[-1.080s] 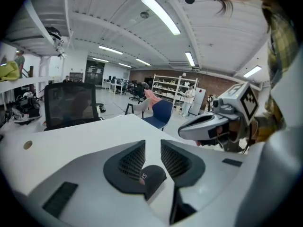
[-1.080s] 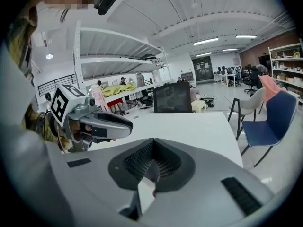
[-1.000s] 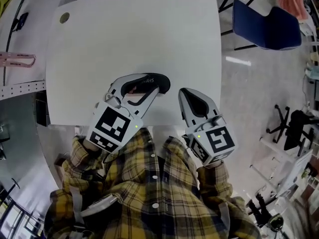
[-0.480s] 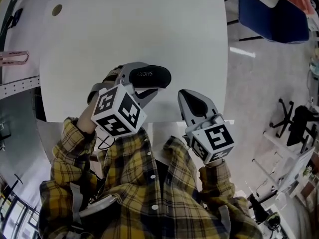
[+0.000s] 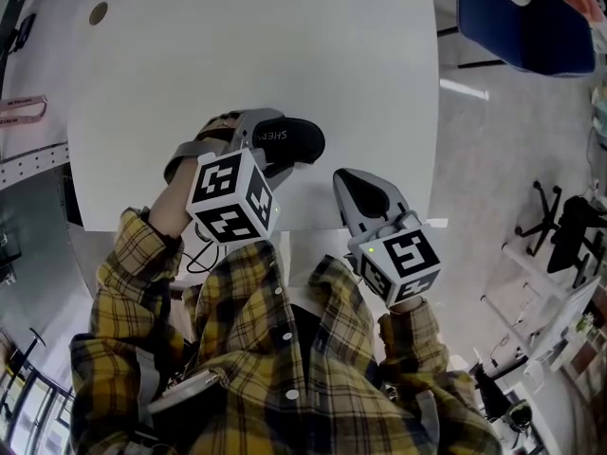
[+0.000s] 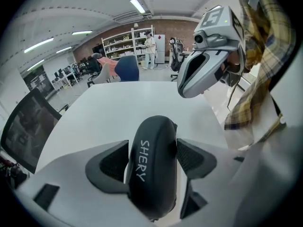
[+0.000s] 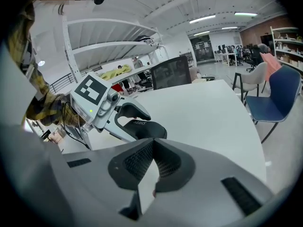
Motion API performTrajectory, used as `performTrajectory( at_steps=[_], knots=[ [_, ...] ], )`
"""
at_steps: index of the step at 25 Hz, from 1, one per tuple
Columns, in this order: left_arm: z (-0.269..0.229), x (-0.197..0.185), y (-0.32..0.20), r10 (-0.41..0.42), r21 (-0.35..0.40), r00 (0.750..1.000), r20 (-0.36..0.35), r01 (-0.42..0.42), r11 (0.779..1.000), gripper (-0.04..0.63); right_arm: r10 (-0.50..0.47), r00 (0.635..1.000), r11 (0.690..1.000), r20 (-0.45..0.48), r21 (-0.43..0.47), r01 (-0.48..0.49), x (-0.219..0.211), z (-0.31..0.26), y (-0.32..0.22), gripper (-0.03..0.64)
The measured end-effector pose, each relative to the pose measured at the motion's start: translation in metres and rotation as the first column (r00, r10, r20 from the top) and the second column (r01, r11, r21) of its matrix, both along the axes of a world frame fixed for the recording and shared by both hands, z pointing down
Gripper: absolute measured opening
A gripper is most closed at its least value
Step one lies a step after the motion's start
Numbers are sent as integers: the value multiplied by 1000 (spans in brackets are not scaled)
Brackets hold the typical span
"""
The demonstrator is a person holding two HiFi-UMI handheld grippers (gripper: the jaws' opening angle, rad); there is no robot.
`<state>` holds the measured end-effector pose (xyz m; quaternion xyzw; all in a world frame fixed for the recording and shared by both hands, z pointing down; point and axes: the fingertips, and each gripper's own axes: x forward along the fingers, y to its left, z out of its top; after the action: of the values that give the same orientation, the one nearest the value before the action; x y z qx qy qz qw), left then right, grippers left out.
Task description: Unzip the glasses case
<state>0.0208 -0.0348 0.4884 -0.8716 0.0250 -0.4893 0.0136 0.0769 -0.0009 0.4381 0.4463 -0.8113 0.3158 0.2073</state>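
Found the black glasses case [image 5: 289,140] on the white table [image 5: 285,36], close to the near edge, seemingly resting there with its lettered side up. Saw it lying lengthwise between the jaws of the left gripper [image 6: 154,148]. Caught those jaws opening, with the pads [image 6: 111,162] just off the case's flanks and no real squeeze on it. Spotted the right gripper [image 5: 353,183] near the case's right end, apart from it, angled down over the table edge. Saw its jaws pressed together at the tips, with nothing between them.

Read the step as settling the case and getting ready for the zip, with no unzipping done yet. Found the seam closed wherever visible. Could not pick out the zip pull for sure. Noted only a small bump on the case's upper right flank in the left gripper view, possibly the pull.

Judged a firm hold the first need: bringing the left pads in across the hard shell, well clear of the zip line, so as not to block the slider's path. Thought it best then to spread the right jaws only a little, nip the small pull squarely, and draw it along the curve of the seam rather than straight away from it. Reckoned the smooth, rounded shell apt to skid or roll on the bare table without that brace, and the tiny tab apt to slip from a shallow pinch
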Motion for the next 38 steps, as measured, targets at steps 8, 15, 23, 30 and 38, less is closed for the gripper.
performTrajectory(
  at_steps=[8, 15, 23, 30, 38],
  knots=[
    [5, 6, 3, 27, 10, 998, -49, -27, 1000, 304, -59, 998, 998, -30, -23, 58, 1, 14, 0, 0],
    [1, 10, 4, 32, 39, 998, -48, -30, 999, 302, -163, 982, 986, -92, -34, 161, -9, 34, 4, 2],
    [2, 11, 4, 34, 60, 998, -45, -31, 998, 302, -315, 915, 947, -251, -25, 320, -22, 63, 1, 77],
    [2, 9, 6, 32, 73, 999, -44, -29, 997, 304, -375, 879, 923, -295, -33, 383, -22, 66, 0, 61],
    [3, 9, 4, 32, 82, 999, -45, -28, 996, 304, -410, 888, 910, -207, -36, 412, -33, 65, 7, 21]
  ],
)
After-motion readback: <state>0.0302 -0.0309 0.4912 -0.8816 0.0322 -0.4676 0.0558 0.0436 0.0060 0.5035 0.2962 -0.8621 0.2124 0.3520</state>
